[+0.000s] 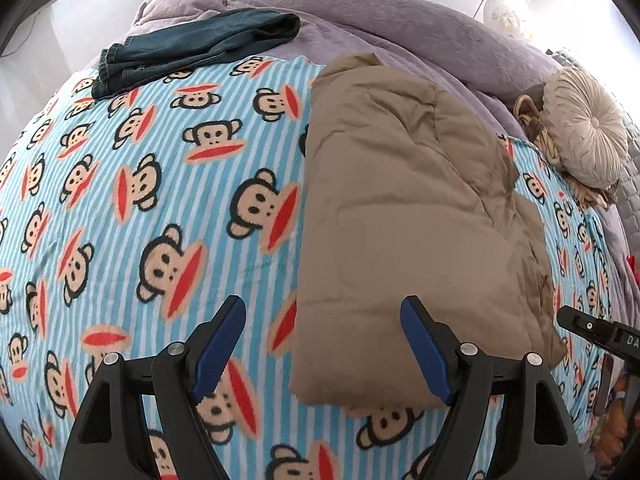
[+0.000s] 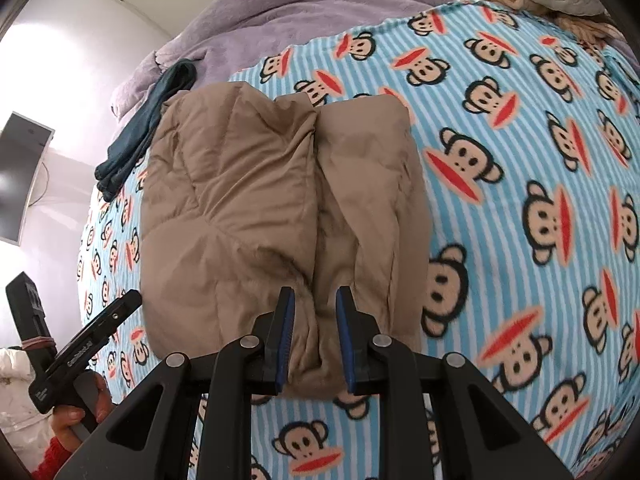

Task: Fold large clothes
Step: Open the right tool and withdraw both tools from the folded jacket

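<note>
A tan padded jacket (image 1: 408, 208) lies folded into a long bundle on the monkey-print blanket (image 1: 160, 200). My left gripper (image 1: 324, 306) hovers open over the bundle's near left corner, jaws wide apart and nothing between them. In the right wrist view the jacket (image 2: 248, 200) shows a seam running down its middle. My right gripper (image 2: 316, 296) hangs above the near end of that seam, open by a narrow gap, and its pads do not press on the fabric. The left gripper's body (image 2: 92, 340) shows at the lower left, held by a hand (image 2: 80, 412).
Folded dark jeans (image 1: 192, 48) lie at the far left of the blanket. A purple quilt (image 1: 400, 20) is bunched along the far side. A round cream cushion (image 1: 588, 132) sits at the far right. A dark screen (image 2: 20, 176) hangs on the wall.
</note>
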`<state>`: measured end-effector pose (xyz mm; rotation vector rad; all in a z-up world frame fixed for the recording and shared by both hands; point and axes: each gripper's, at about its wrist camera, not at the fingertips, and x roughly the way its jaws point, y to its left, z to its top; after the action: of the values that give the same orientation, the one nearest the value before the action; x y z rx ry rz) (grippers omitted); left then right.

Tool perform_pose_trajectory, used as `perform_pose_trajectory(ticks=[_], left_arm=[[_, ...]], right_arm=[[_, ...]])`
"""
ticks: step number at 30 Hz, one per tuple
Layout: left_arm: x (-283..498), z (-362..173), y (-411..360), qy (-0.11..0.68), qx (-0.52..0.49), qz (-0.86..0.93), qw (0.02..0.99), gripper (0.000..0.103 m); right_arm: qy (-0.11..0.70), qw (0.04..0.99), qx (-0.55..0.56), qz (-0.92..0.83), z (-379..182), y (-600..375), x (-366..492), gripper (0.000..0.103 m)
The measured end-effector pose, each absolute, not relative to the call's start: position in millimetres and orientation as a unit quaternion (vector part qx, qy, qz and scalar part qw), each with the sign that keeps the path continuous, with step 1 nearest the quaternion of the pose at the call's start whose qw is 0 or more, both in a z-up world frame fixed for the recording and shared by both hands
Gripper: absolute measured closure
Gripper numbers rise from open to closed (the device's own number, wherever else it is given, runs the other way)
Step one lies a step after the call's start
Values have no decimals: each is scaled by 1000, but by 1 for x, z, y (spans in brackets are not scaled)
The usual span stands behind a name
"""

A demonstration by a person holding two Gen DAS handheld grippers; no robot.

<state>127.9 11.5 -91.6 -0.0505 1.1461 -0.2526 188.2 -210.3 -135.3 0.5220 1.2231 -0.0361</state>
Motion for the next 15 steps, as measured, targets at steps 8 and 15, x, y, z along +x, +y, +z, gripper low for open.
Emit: perform_pose_trajectory(ticks=[8, 15], left_arm=[[109, -99, 8, 558, -8, -121, 821, 22], [92, -89, 14, 565, -6, -124, 816, 22]], right_arm=[[593, 771, 231, -26, -152, -197, 164, 80], [590, 773, 231, -37, -144, -195, 152, 77]])
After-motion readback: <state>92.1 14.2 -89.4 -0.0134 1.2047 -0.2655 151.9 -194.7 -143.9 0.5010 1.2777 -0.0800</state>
